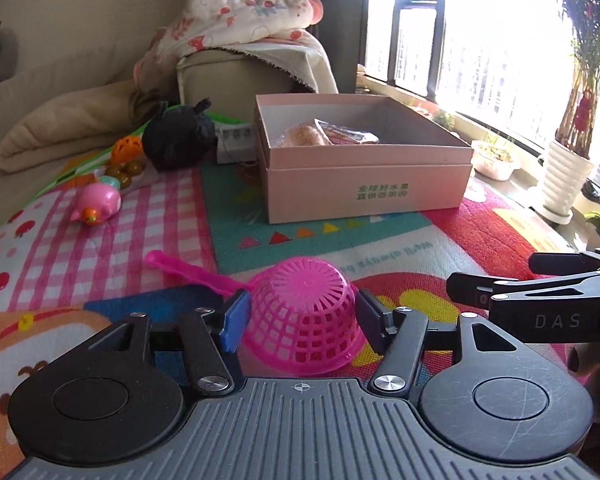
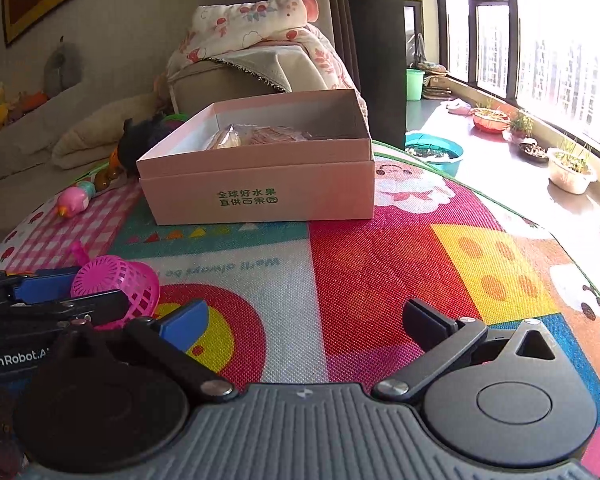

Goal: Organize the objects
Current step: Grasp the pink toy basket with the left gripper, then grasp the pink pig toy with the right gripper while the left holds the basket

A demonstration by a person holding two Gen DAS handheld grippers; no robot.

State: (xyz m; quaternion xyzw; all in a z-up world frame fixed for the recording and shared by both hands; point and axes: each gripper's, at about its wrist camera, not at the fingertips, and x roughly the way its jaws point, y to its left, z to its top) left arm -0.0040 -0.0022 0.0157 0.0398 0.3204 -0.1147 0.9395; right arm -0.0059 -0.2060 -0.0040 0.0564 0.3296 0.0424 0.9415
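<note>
A pink plastic strainer [image 1: 304, 312] lies upside down on the play mat, its handle pointing left. My left gripper [image 1: 300, 320] has a finger on each side of the strainer's bowl, touching or nearly touching it. The strainer also shows in the right wrist view [image 2: 116, 284]. An open pink box [image 1: 360, 160] holding wrapped snacks stands behind it, also seen in the right wrist view [image 2: 260, 168]. My right gripper [image 2: 304, 320] is open and empty over the mat, to the right of the left one.
A pink pig toy [image 1: 98, 202], an orange ball [image 1: 126, 150], brown beads and a black plush toy [image 1: 178, 136] lie at the mat's far left. A sofa with blankets [image 1: 236, 24] is behind. Plant pots [image 2: 572, 168] line the window sill on the right.
</note>
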